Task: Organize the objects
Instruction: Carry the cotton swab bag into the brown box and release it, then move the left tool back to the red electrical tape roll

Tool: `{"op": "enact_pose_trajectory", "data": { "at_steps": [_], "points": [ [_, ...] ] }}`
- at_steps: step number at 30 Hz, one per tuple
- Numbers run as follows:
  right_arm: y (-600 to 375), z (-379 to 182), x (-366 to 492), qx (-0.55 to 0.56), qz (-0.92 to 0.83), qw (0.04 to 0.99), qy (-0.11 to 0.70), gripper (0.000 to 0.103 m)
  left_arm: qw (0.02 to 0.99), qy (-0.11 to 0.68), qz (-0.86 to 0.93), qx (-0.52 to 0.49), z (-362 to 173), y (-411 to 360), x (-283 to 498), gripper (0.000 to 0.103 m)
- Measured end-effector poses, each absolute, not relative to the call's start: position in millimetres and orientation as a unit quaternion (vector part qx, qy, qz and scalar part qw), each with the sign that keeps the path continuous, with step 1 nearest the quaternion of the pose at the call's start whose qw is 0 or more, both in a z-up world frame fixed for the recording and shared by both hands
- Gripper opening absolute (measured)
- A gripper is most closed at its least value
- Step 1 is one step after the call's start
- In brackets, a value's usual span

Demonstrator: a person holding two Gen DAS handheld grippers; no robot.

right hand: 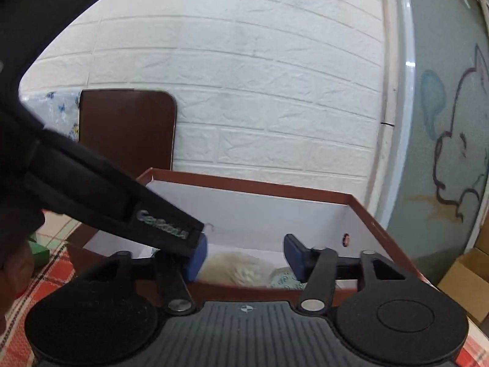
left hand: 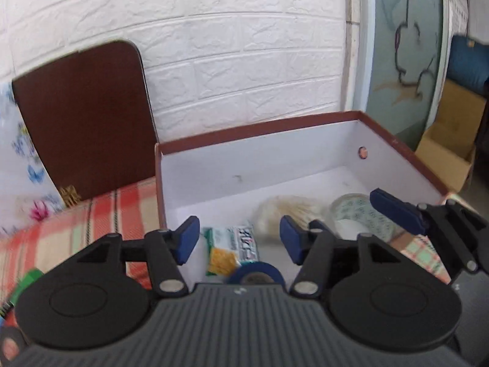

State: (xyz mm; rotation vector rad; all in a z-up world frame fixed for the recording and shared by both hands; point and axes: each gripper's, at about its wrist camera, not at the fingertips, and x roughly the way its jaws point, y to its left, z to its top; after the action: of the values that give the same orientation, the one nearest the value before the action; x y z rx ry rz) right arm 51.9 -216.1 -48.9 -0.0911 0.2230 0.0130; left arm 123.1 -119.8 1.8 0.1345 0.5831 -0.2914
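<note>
A brown-rimmed cardboard box (left hand: pixel 259 128) with a white inside stands on the checked cloth. In it lie a green and yellow snack packet (left hand: pixel 229 244), a blue tape roll (left hand: pixel 256 272), a pale fluffy bundle (left hand: pixel 287 211) and a clear printed tape roll (left hand: pixel 357 214). My left gripper (left hand: pixel 238 241) is open and empty, above the box's near end over the packet. My right gripper (right hand: pixel 244 258) is open and empty, just over the box's near rim (right hand: pixel 244 289), above the bundle (right hand: pixel 235 267) and the clear tape (right hand: pixel 284 278). The left gripper's arm (right hand: pixel 122 205) crosses the right wrist view.
A dark brown board (left hand: pixel 82 116) leans on the white brick wall behind the box. A green object (left hand: pixel 27 281) lies on the checked cloth (left hand: pixel 61 232) at the left. A cardboard carton (left hand: pixel 449 140) stands on the floor at the right, by a painted glass panel (left hand: pixel 403 46).
</note>
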Motion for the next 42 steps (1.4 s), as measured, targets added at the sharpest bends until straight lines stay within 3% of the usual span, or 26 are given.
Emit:
{"op": "enact_pose_trajectory", "data": {
  "at_steps": [5, 17, 31, 42],
  "points": [
    [-222.6, -57.5, -3.9, -0.002, 0.000, 0.997, 0.081, 0.050, 0.952, 0.261, -0.143, 0.070, 6.5, -113.5, 83.0, 0.064],
    [-203.4, -87.2, -51.6, 0.057, 0.023, 0.983, 0.175, 0.051, 0.944, 0.297, -0.105, 0.100, -17.6, -92.3, 10.8, 0.065],
    [-143.2, -99.1, -59.2, 0.013, 0.085, 0.969, 0.232, 0.051, 0.927, 0.367, 0.012, 0.071, -64.6, 4.6, 4.3, 0.065],
    [-106.9, -106.1, -52.2, -0.029, 0.119, 0.958, 0.261, 0.051, 0.925, 0.374, 0.058, 0.043, -91.5, 70.4, 2.1, 0.074]
  ]
}}
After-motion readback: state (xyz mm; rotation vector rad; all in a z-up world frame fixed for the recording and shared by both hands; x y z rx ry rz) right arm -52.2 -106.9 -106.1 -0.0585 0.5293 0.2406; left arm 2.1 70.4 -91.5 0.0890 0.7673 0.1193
